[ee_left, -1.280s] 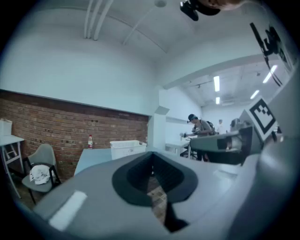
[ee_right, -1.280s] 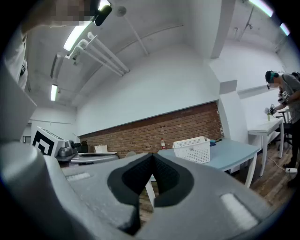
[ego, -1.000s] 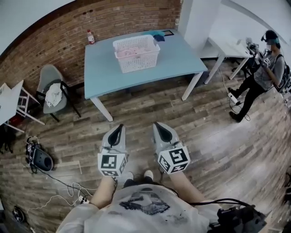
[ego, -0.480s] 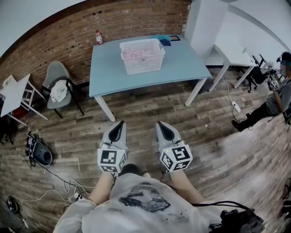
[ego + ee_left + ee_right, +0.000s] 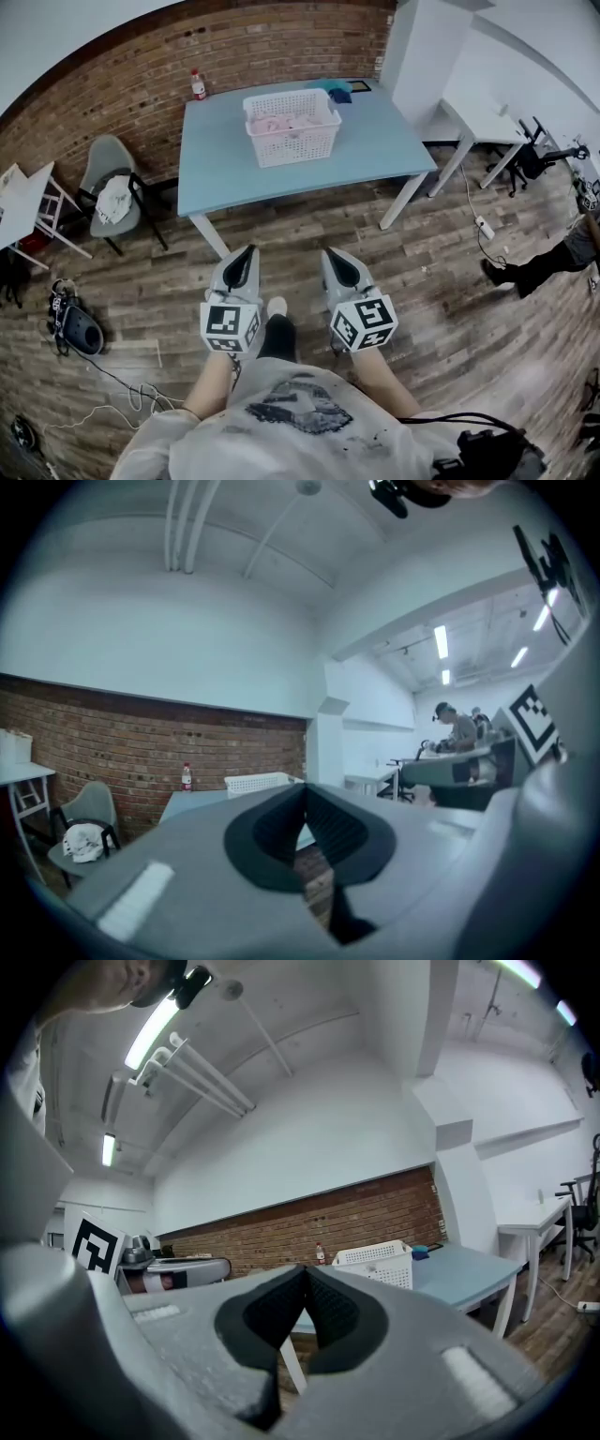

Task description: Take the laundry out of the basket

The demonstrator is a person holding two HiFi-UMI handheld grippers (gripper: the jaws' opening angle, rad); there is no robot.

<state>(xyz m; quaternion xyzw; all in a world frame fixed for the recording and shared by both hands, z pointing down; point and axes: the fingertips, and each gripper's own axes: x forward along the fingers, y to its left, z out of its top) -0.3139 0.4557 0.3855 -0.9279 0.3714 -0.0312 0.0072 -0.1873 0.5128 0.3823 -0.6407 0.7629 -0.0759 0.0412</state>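
Note:
A white slatted laundry basket point(image 5: 292, 127) stands on a light blue table point(image 5: 375, 150) by the brick wall, with pink laundry point(image 5: 286, 122) inside it. The basket also shows in the left gripper view point(image 5: 256, 782) and the right gripper view point(image 5: 380, 1260). Both grippers hang over the wooden floor, well short of the table. My left gripper point(image 5: 244, 255) is shut with nothing in it. My right gripper point(image 5: 330, 255) is shut too, empty. In each gripper view the black pads point(image 5: 305, 817) point(image 5: 302, 1302) meet at the tips.
A red-capped bottle point(image 5: 198, 86) and a blue object point(image 5: 340, 94) sit at the table's far edge. A grey chair point(image 5: 114, 192) with white cloth stands left. A white desk point(image 5: 483, 112) is at right, with a person's leg point(image 5: 534, 267) beyond. Cables point(image 5: 122, 384) lie on the floor at left.
The view has shifted so the table and basket sit nearer and more central. The person at right has slid towards the frame's edge. Both grippers stay shut and side by side.

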